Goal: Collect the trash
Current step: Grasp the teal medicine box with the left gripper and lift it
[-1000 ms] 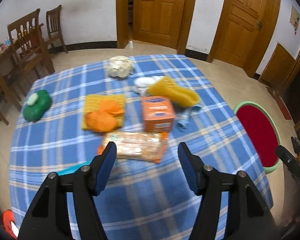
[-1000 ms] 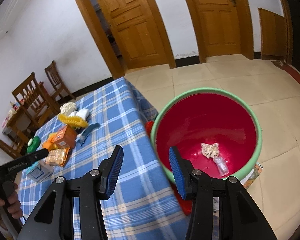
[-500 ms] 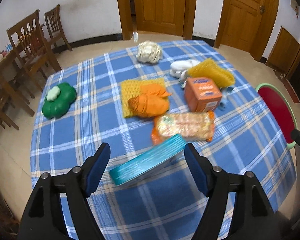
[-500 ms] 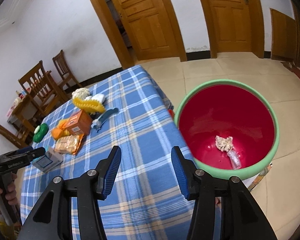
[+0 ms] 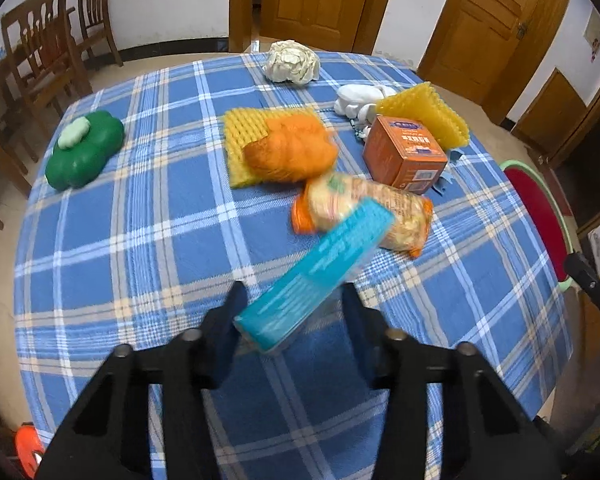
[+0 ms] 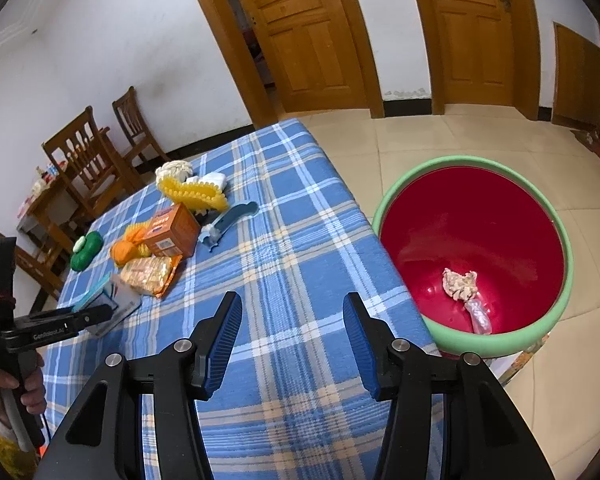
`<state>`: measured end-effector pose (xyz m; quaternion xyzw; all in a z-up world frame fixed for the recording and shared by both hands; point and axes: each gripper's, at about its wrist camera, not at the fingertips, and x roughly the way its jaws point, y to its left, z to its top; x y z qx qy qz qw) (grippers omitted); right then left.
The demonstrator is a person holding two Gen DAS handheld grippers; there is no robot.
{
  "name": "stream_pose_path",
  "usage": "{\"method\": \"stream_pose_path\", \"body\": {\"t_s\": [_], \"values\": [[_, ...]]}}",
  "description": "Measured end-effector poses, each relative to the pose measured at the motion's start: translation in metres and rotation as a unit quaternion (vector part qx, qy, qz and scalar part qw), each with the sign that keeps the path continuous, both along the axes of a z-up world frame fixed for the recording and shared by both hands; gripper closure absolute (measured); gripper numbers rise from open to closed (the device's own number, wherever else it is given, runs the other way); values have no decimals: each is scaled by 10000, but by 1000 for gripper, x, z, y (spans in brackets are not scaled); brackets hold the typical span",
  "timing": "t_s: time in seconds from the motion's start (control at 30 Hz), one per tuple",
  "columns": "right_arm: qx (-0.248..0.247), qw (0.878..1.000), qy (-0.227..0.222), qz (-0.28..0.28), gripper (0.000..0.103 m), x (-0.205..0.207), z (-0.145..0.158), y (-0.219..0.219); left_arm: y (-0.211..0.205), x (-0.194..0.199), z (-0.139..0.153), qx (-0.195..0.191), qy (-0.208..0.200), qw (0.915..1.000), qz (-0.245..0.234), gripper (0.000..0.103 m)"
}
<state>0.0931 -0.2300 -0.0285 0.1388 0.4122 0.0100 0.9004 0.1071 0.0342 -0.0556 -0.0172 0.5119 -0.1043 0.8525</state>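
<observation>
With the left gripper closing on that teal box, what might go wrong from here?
The left gripper has just been closing on the teal box near one end only, so it may pivot or slip. The lifted far end overhangs the snack packet and could drag it. The red basin stands off the table, so a weak grip may drop the box.

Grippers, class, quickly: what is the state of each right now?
Left gripper: jaws just closed on the teal box.
Right gripper: open, holding nothing.

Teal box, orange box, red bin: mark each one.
teal box (image 5: 320, 268), left wrist view, on its printed top face.
orange box (image 5: 410, 148), left wrist view, on its top face.
red bin (image 6: 556, 324), right wrist view, on its green rim.
</observation>
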Motion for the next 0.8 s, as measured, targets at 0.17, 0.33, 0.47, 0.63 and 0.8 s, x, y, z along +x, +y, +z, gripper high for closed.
{"method": "stream_pose_path", "body": {"t_s": [0.17,0.33,0.47,0.63,0.8], "values": [[-23,9999,41,106,49,7,-2,8,7,-9,3,-288,-138,9995,86,75],[-22,9996,99,262,49,16,-5,20,16,-19,10,-523,-347,9976,301,82],[3,9989,137,455,49,25,-7,34,25,-22,15,-529,-514,9953,625,85],[-30,9968,182,777,49,40,-10,61,36,-23,16,-411,-654,9928,911,85],[-70,9927,294,1163,49,55,-18,91,49,-23,11,-277,-685,9902,1181,85]]}}
